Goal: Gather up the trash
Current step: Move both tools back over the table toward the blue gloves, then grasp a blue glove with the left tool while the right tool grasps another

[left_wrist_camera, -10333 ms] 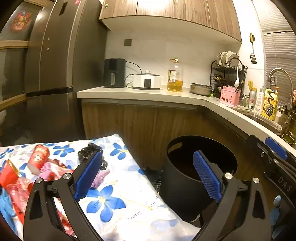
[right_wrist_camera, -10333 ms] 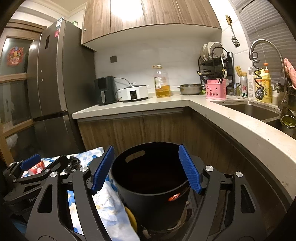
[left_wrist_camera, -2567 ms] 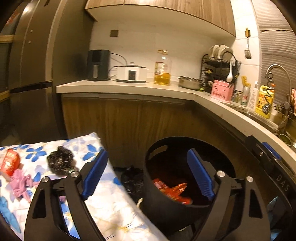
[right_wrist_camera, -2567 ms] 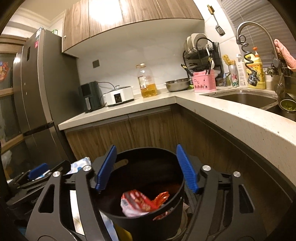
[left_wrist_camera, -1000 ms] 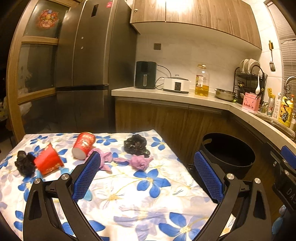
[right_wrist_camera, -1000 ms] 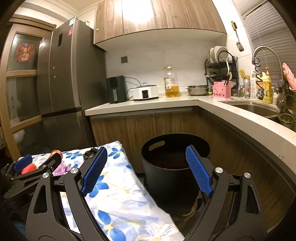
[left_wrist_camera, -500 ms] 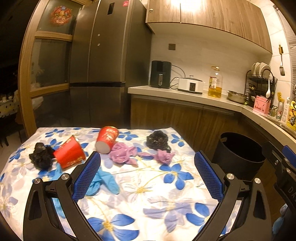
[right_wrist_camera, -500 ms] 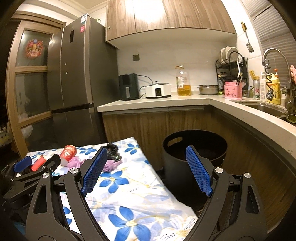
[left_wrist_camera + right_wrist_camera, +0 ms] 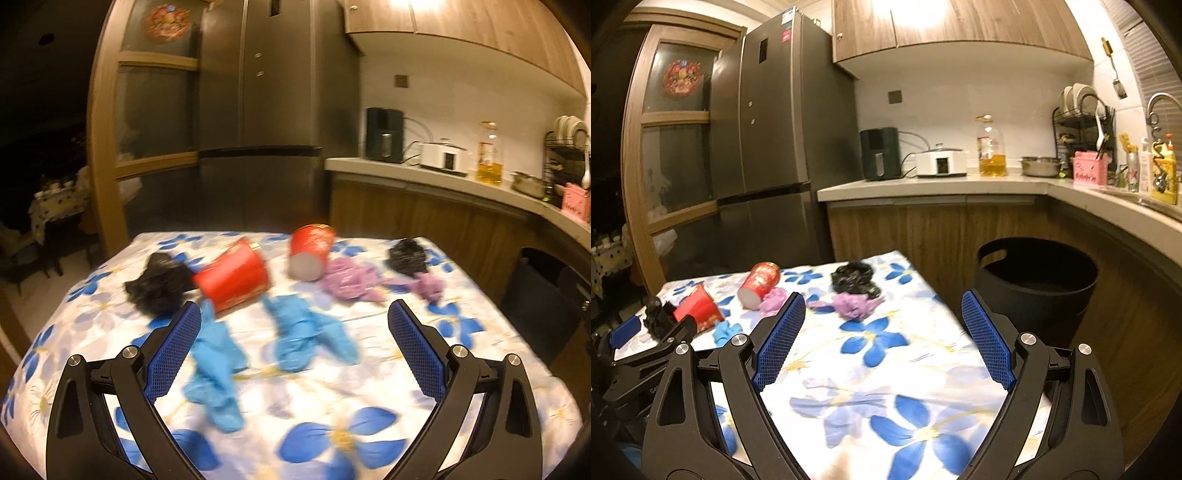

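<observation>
Blue gloves (image 9: 310, 336): limp, light; lying between left gripper's (image 9: 294, 334) empty, wide-open jaws. Pinch bunched middle. Right gripper (image 9: 882, 332): open, empty.

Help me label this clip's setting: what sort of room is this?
A home kitchen, most likely. A tall refrigerator stands beside a counter that holds a bottle of cooking oil, with a dish rack further along.
</observation>
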Demonstrator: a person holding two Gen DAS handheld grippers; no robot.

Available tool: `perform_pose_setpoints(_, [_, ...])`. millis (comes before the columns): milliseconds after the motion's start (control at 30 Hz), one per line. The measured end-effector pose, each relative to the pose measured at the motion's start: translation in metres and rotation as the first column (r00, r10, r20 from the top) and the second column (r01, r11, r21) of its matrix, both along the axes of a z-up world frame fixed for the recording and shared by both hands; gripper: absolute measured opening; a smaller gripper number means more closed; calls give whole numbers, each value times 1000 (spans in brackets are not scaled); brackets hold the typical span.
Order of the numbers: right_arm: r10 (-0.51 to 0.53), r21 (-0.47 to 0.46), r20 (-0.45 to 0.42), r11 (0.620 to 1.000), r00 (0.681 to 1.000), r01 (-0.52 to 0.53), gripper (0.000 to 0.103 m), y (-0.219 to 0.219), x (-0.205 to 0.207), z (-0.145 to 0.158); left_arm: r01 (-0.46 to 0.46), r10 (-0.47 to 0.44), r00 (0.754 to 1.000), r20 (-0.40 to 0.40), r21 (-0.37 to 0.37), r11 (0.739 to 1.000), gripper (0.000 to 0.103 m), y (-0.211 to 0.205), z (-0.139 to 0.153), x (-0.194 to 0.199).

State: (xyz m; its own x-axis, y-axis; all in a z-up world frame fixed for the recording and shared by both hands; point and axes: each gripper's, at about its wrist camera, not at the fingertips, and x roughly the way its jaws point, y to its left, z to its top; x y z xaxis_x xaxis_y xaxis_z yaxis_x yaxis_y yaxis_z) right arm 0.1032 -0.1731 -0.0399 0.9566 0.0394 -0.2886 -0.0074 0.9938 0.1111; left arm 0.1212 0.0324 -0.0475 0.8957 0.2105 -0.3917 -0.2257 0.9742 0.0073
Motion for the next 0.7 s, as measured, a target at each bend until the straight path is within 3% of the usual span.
perform_pose_setpoints(300, [65,3,-46,998,997,-65,85,42,16,-21,-84,83,995,-60,-9,996,93,44,-18,10])
perform_pose_setpoints(467, [95,14,-68,995,993,-95,85,60,26,-28,-71,59,989,-139,-82,994,89,60,-29,23])
perform_pose_setpoints(700, [136,16,-90,991,987,-135,85,88,41,-34,-78,30,956,-293,-153,985,50,76,-51,45])
